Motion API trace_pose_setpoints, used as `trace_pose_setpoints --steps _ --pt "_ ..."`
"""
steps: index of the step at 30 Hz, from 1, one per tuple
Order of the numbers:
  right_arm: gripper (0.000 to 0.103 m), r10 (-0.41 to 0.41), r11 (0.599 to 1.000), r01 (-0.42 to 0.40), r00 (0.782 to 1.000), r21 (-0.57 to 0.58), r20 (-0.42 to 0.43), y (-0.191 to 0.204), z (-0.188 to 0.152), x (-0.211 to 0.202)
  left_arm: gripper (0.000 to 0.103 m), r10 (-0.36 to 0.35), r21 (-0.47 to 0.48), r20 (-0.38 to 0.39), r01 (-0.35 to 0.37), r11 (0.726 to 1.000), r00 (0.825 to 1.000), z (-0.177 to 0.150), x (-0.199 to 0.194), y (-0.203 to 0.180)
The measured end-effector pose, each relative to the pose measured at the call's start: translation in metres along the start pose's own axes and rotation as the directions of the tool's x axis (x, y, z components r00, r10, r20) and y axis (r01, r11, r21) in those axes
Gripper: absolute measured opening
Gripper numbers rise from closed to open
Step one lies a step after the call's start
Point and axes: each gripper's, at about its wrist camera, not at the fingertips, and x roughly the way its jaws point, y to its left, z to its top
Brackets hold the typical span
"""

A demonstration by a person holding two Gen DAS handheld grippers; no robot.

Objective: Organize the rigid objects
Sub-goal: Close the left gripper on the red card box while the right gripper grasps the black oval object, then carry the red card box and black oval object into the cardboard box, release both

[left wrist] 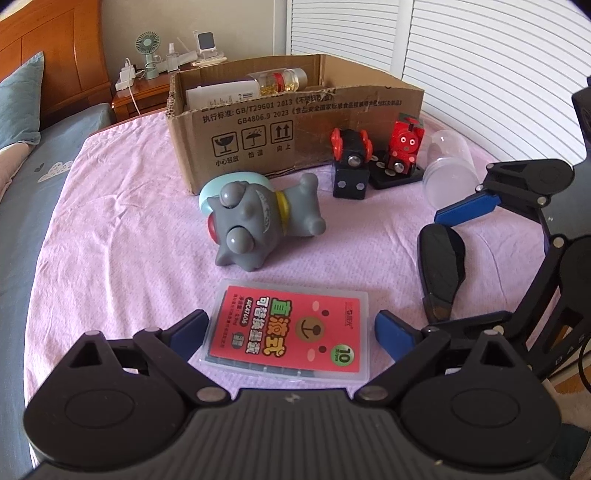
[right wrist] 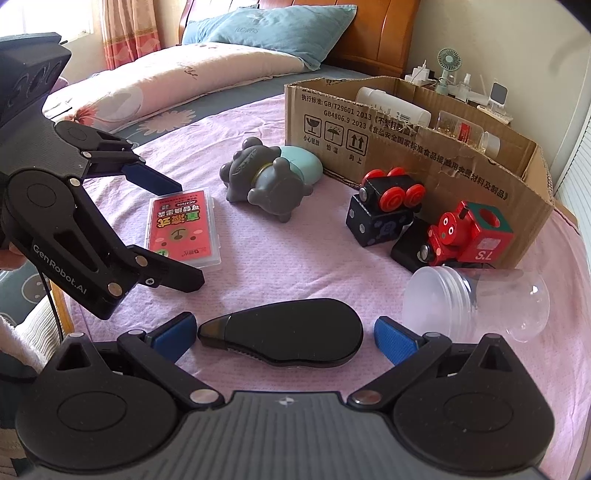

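Barely started, I'd say. Left gripper (left wrist: 291,328) is spread wide around the red refill case (left wrist: 290,334), not pinching. Grey toy (left wrist: 255,218), train blocks (left wrist: 376,158) and clear jar (left wrist: 448,166) sit outside the cardboard box (left wrist: 295,122), which holds two bottles. Right gripper (right wrist: 282,332) gapes around the black case (right wrist: 284,330).

A pink cloth (left wrist: 122,229) covers the surface, and beyond its far-left edge lies bedding in blue-grey (left wrist: 22,206). A blue pillow (right wrist: 269,27) leans against the wooden headboard (right wrist: 373,40), with a floral pillow (right wrist: 177,81) lying in front of it. On the wooden nightstand (left wrist: 142,98) stand a small green fan (left wrist: 149,51), a white charger with its cable (left wrist: 125,79) and a small white device (left wrist: 204,41) — all close together. White slatted doors (left wrist: 461,48) fill the far-right side.
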Motion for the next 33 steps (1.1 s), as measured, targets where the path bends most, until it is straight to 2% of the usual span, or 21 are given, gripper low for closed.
trace_pose_setpoints --steps 10,15,19,33 --pt "0.103 0.011 1.000 -0.011 1.000 -0.018 -0.013 0.002 0.003 0.001 0.098 -0.023 0.030 -0.020 0.024 0.999 1.000 0.006 0.004 0.001" --pt "0.100 0.022 0.999 -0.023 1.000 -0.029 -0.021 0.005 0.004 0.000 0.091 -0.039 0.046 -0.033 0.040 0.998 0.999 0.009 0.003 0.002" --pt "0.093 0.024 0.999 -0.024 1.000 -0.028 -0.018 0.005 0.004 -0.003 0.091 -0.033 0.043 -0.046 0.034 0.998 0.998 0.009 0.003 0.001" --pt "0.093 0.009 1.000 -0.010 1.000 -0.009 -0.017 0.000 0.008 -0.014 0.091 -0.031 -0.002 -0.061 0.031 1.000 0.998 0.018 -0.021 0.012"
